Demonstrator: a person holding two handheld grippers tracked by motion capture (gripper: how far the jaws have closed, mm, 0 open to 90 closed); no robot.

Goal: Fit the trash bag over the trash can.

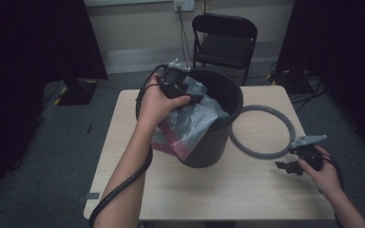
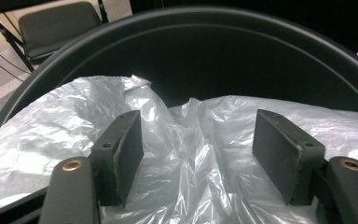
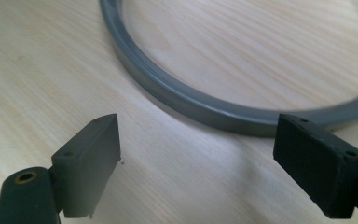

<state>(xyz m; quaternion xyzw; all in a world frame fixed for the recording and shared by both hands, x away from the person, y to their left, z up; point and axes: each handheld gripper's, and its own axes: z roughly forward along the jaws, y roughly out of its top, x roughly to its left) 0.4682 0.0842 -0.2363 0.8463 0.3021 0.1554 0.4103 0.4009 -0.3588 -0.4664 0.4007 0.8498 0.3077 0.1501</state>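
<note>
Dark round bin point(image 1: 209, 142) stands near the table point(image 1: 247, 199) centre, slightly toward 12 o'clock. A clear plastic bag point(image 1: 190, 123) sits in its mouth: part of the film lies inside the bin, the rest spills over the rim at about 8 o'clock and hangs down the outer wall. Something pink shows through the hanging part; what it is cannot be told.

Left gripper point(image 1: 192, 99) is held over the bin's rim at about 10 o'clock, jaws pointing into the opening. In the left gripper view the bin point(image 2: 205, 42) wall curves dark behind the crumpled bag point(image 2: 191, 154), which fills the lower half. Left gripper point(image 2: 198, 154) jaws stand apart; film bulges up in the gap between them, and the pads do not press on it. No earlier frame to compare.

Grey ring point(image 1: 266, 152) lies flat on the table at 3 o'clock of the bin, its near-left arc tucked against the bin's foot. Nothing lies inside the ring but bare tabletop.

Right gripper point(image 1: 283, 166) is low over the table at about 4 o'clock, just outside the ring's edge. In the right gripper view the right gripper point(image 3: 196, 158) has its jaws wide apart over bare wood, with the ring point(image 3: 200, 109) just ahead of them, not touched.

A folding chair point(image 1: 225, 40) stands beyond the table at 12 o'clock.
</note>
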